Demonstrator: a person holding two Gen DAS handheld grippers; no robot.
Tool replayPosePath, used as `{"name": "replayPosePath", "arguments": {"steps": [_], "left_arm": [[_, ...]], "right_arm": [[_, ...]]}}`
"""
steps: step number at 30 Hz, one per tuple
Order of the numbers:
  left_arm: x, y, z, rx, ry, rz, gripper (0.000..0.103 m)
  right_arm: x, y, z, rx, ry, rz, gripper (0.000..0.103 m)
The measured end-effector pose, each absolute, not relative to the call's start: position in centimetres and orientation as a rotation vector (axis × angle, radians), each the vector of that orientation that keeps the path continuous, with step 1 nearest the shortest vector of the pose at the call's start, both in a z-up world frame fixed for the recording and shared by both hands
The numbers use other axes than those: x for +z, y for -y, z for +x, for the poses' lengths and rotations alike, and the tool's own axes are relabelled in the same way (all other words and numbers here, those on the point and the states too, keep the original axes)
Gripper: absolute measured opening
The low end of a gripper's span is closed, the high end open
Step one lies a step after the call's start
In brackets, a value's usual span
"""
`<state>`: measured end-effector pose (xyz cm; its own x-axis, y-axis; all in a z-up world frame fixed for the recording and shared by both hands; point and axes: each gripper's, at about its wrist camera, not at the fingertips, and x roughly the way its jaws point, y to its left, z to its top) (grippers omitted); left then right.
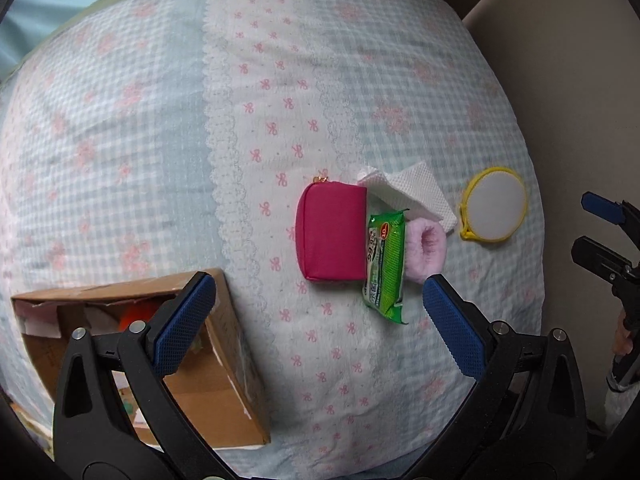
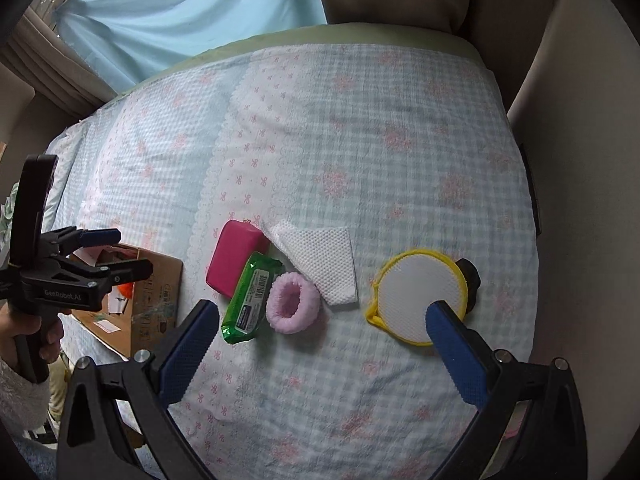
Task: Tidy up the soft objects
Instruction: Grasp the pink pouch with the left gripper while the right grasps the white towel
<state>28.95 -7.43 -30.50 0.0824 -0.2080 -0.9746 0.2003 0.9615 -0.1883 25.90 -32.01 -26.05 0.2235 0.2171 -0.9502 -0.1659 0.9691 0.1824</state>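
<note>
Blue-padded fingers fill the foreground on both sides: the left gripper (image 1: 320, 300) is spread wide and holds nothing, hovering over the bed (image 1: 140, 128) with one finger above the cardboard box (image 1: 224, 380) at the bed's near-left edge. Inside that box, something orange is visible, too hidden to identify. The right gripper (image 2: 320, 332) is also wide open and empty, one pad in front of the round yellow-rimmed mesh pad (image 2: 420, 292), which lies alone toward the bed's right edge with a dark object peeking out behind it. Mid-bed sits the cluster: a pink pouch (image 1: 332, 236), a green wipes packet (image 1: 384, 268) leaning against its side, a fluffy pink scrunchie (image 2: 294, 304) touching the packet, and a white textured cloth (image 2: 320, 264) just behind them. A hand (image 2: 36, 336) grips the left tool's handle.
</note>
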Motion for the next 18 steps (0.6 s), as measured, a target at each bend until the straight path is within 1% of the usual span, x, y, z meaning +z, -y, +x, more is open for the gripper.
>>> {"name": "replayPosePath", "arguments": {"steps": [2, 3, 4, 5, 10, 14, 15, 16, 18], "left_arm": [[-32.8, 8.1, 30.5, -0.319, -1.490, 0.014, 0.103], [-34.0, 8.5, 31.2, -0.324, -1.503, 0.027, 0.103], [-35.1, 8.8, 31.8, -0.329, -1.517, 0.038, 0.103], [-36.1, 9.1, 32.4, -0.335, -1.533, 0.043, 0.103], [-41.2, 10.3, 35.0, -0.356, -1.617, 0.009, 0.103], [-44.0, 11.4, 35.8, -0.372, -1.662, 0.014, 0.103], [-44.5, 11.6, 35.9, -0.376, -1.670, 0.020, 0.103], [-45.0, 11.9, 36.0, -0.379, -1.677, 0.026, 0.103], [-46.0, 12.4, 36.2, -0.371, -1.689, 0.039, 0.102]], "right_arm": [[-28.4, 31.7, 27.0, 0.285, -1.355, 0.015, 0.103], [-29.5, 31.6, 27.5, 0.295, -1.372, 0.006, 0.101], [-30.8, 31.5, 28.0, 0.311, -1.391, 0.002, 0.097], [-31.9, 31.3, 28.5, 0.324, -1.409, 0.000, 0.097], [-36.4, 30.4, 30.5, 0.371, -1.465, -0.019, 0.097], [-39.1, 29.4, 31.4, 0.399, -1.498, -0.037, 0.097], [-39.6, 29.3, 31.6, 0.406, -1.506, -0.036, 0.093], [-40.1, 29.1, 31.8, 0.415, -1.516, -0.036, 0.085], [-41.1, 28.8, 32.2, 0.423, -1.534, -0.043, 0.083]]}}
